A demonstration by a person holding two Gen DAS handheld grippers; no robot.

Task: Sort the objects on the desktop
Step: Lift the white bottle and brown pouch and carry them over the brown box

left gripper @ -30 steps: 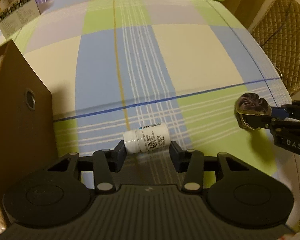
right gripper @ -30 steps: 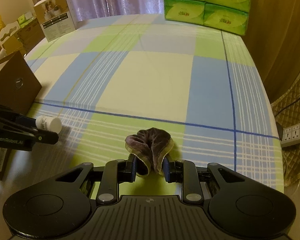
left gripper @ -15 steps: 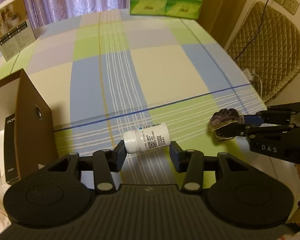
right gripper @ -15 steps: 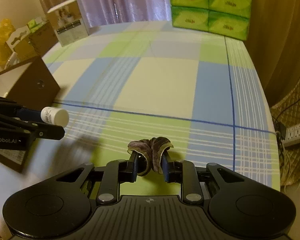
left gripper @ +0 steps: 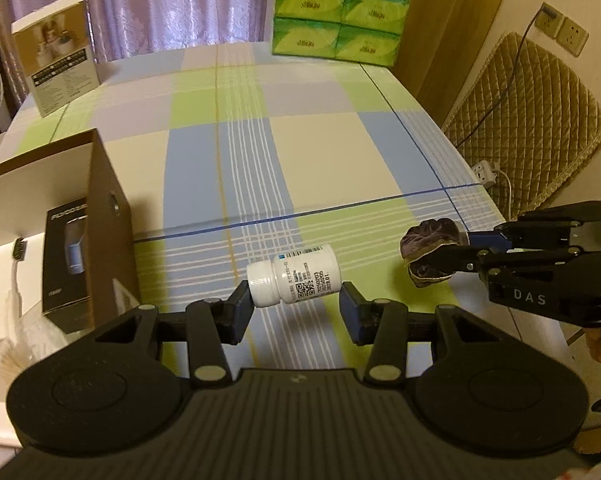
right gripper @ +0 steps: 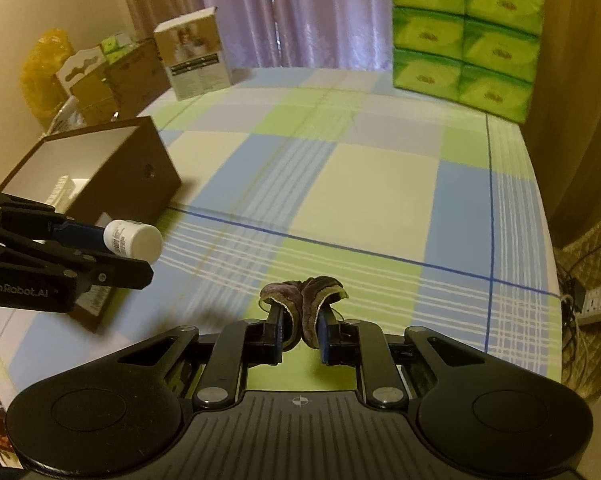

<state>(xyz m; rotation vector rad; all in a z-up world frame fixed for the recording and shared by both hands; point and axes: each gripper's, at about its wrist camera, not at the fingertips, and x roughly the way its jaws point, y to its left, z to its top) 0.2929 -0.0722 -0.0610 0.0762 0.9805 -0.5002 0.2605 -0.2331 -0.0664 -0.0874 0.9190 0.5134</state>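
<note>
A white pill bottle (left gripper: pixel 294 280) with a printed label lies sideways, held above the checked tablecloth by my left gripper (left gripper: pixel 296 308), which is shut on its two ends. In the right wrist view the same bottle (right gripper: pixel 130 240) and left gripper (right gripper: pixel 116 252) hang at the left, beside an open brown box (right gripper: pixel 140 168). My right gripper (right gripper: pixel 300 336) is shut on a purple velvet scrunchie (right gripper: pixel 302 300), clear of the cloth. From the left wrist view that scrunchie (left gripper: pixel 428 240) and the right gripper (left gripper: pixel 444 258) sit at the right. The brown box (left gripper: pixel 104 200) stands at the left.
Inside the brown box are a black carton (left gripper: pixel 66 256) and a brush (left gripper: pixel 18 264). Stacked green tissue packs (right gripper: pixel 464 36) and a product carton (right gripper: pixel 194 56) stand at the table's far edge. A quilted cushion (left gripper: pixel 528 128) and a power strip (right gripper: pixel 598 300) lie past the right edge.
Both grippers have risen from the tablecloth with the bottle and the scrunchie still held. The brown box's inside has come into view.
</note>
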